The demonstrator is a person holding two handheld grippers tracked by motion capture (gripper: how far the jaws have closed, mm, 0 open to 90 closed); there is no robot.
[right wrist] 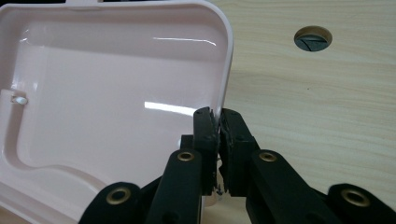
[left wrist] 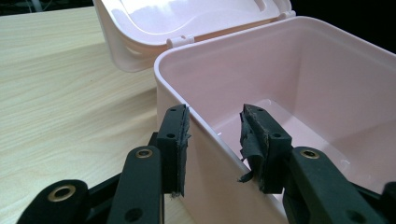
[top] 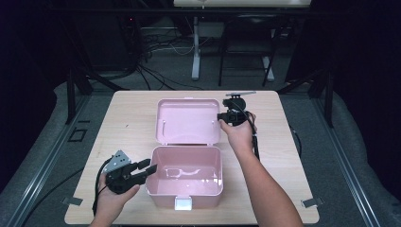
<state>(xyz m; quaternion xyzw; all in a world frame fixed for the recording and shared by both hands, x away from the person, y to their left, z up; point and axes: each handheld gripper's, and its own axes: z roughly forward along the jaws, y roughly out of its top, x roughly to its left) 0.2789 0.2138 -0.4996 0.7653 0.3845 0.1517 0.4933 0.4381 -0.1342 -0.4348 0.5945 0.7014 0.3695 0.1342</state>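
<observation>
A pink plastic box point(top: 184, 197) stands open near the table's front edge, its lid point(top: 188, 120) folded back flat behind it. My left gripper point(top: 150, 166) is at the box's left wall point(left wrist: 303, 74). Its jaws straddle the rim, one outside and one inside, and stand open point(left wrist: 215, 126) with a gap on the inner side. The lid point(left wrist: 187, 18) shows behind the box. My right gripper point(top: 220, 116) is at the lid's right edge. There it is shut point(right wrist: 218, 116), both pads pinching the thin rim of the lid point(right wrist: 107, 84).
The box has a white latch point(top: 183, 204) on its front wall. The light wooden table point(top: 132, 109) has a round cable hole point(right wrist: 313, 38) beyond the lid. Black stands and cables crowd the floor behind the table.
</observation>
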